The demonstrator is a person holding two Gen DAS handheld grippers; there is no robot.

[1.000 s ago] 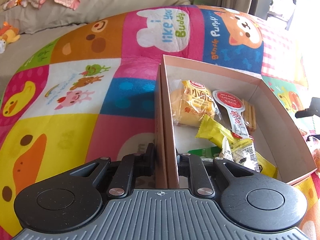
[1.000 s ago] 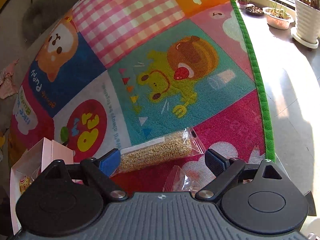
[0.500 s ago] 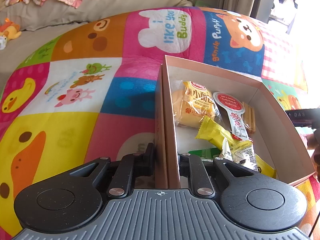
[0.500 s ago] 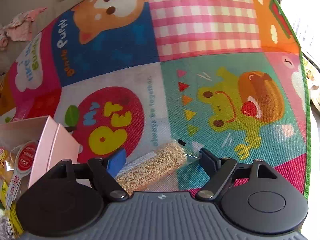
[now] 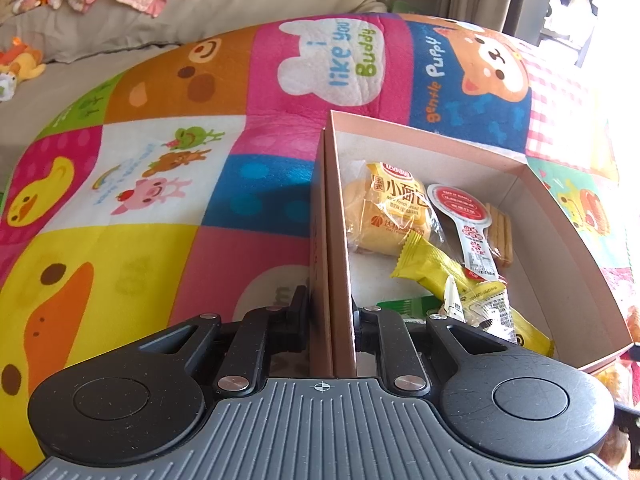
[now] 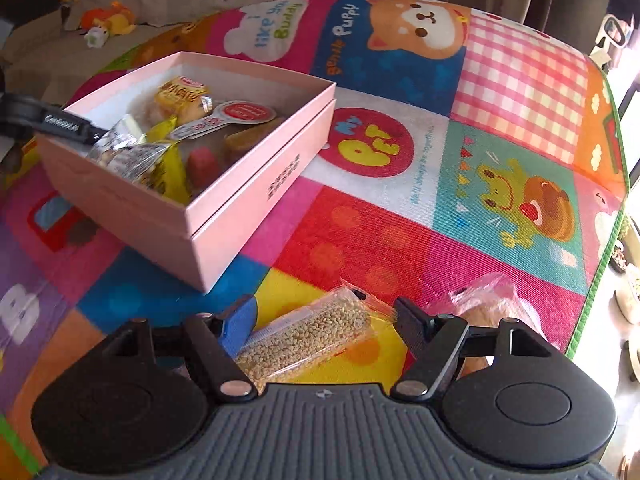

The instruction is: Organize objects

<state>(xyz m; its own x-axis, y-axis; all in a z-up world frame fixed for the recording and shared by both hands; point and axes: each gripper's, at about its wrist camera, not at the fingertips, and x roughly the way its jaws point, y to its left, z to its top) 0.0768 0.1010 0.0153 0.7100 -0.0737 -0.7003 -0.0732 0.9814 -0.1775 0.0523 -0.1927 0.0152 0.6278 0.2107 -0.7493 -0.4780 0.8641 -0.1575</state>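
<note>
Two grippers logged: left gripper point(image 5: 331, 314) clenched on the near wall of the pink box point(image 5: 440, 142), apparently steadying it on the play mat point(image 6: 400, 232); right gripper point(image 6: 324, 314) carried a sesame bar packet point(image 6: 308, 332) between its fingers beside the box, likely bound for the snacks inside.

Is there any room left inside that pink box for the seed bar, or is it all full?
The pink box is crowded along its near side, where the yellow wrappers pile up. Bare floor shows along the far wall, beyond the bread bun, and a strip beside the right wall. The sesame bar might fit there.
</note>
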